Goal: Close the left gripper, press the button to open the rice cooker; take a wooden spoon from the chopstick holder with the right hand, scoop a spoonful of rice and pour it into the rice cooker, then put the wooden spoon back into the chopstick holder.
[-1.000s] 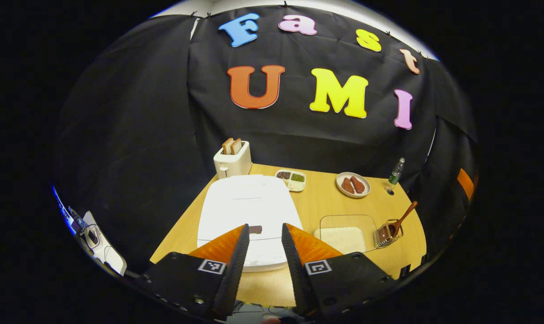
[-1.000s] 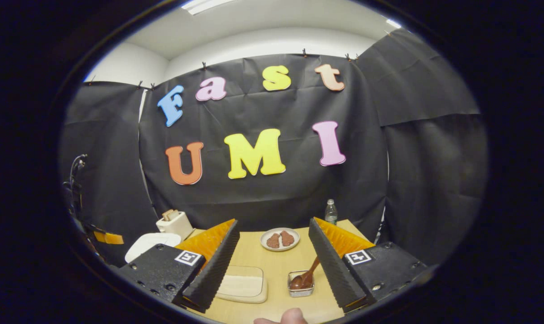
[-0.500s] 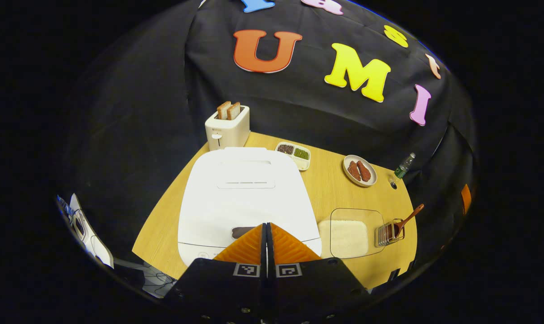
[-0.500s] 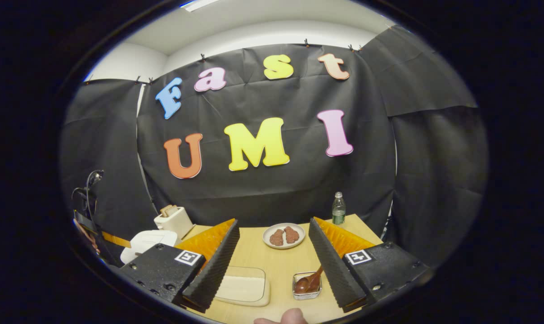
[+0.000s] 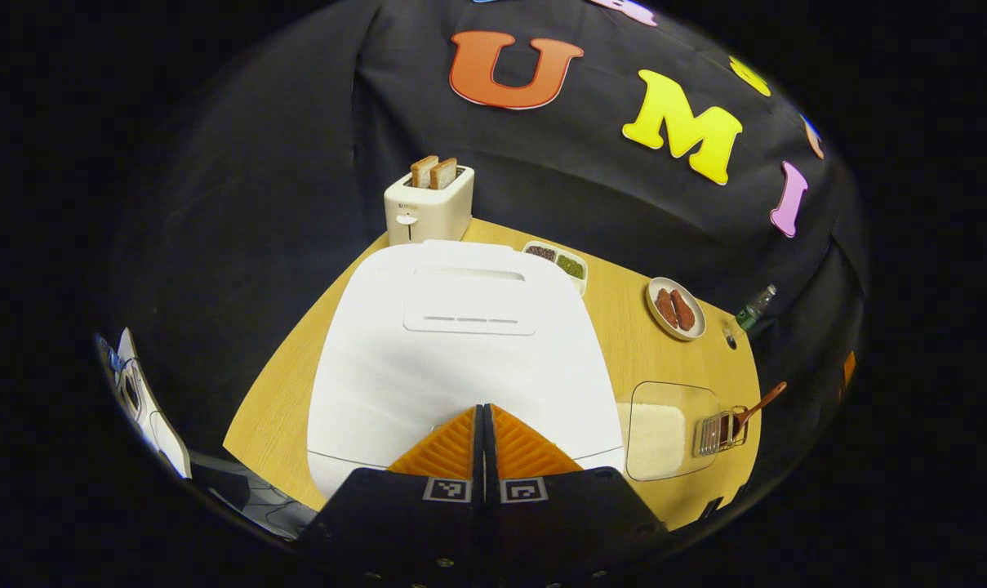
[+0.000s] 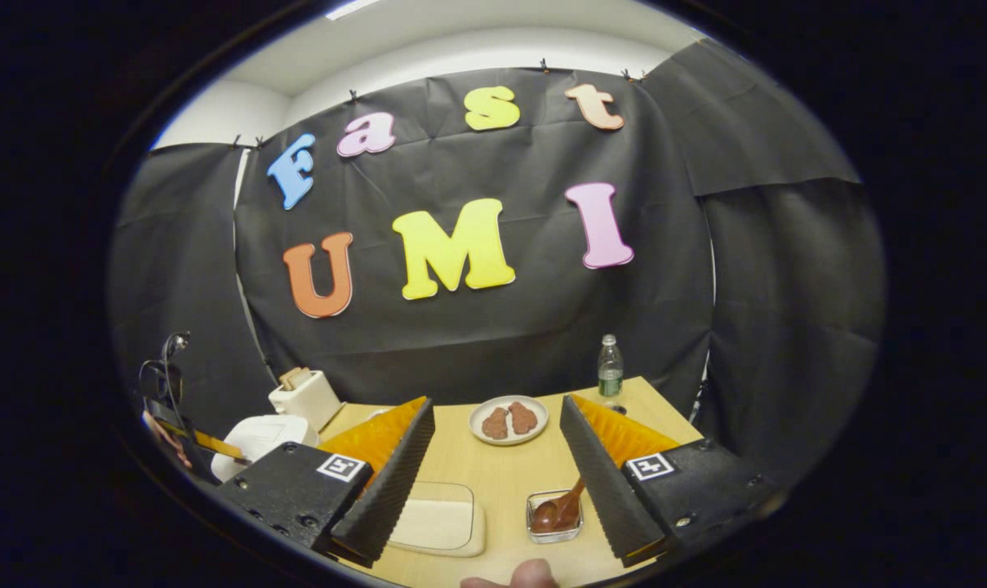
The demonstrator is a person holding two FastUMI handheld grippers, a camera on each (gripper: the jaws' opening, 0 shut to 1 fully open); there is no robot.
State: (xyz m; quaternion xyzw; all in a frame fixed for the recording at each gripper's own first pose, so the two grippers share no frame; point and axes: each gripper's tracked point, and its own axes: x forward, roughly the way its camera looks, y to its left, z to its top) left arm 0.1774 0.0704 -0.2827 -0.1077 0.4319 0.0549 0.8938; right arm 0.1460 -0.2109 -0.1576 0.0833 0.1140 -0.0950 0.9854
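Left gripper (image 5: 482,411) with fingers pressed together, nothing between them, tips over the front edge of the white rice cooker (image 5: 460,343), lid down; button hidden beneath the tips, contact not discernible. Right of the rice cooker: clear tray of rice (image 5: 656,438); just beyond it, wire chopstick holder (image 5: 720,433) with wooden spoon (image 5: 756,406) leaning out, handle up. Behind the rice cooker: toaster (image 5: 428,208) holding two slices; divided dish (image 5: 558,263); plate (image 5: 677,309) farther right, bottle (image 5: 753,307) beyond. Right gripper (image 6: 497,457) with fingers spread wide, empty, raised above the table (image 6: 501,482), well right of the rice cooker (image 6: 258,434); chopstick holder (image 6: 555,518) near the right finger.
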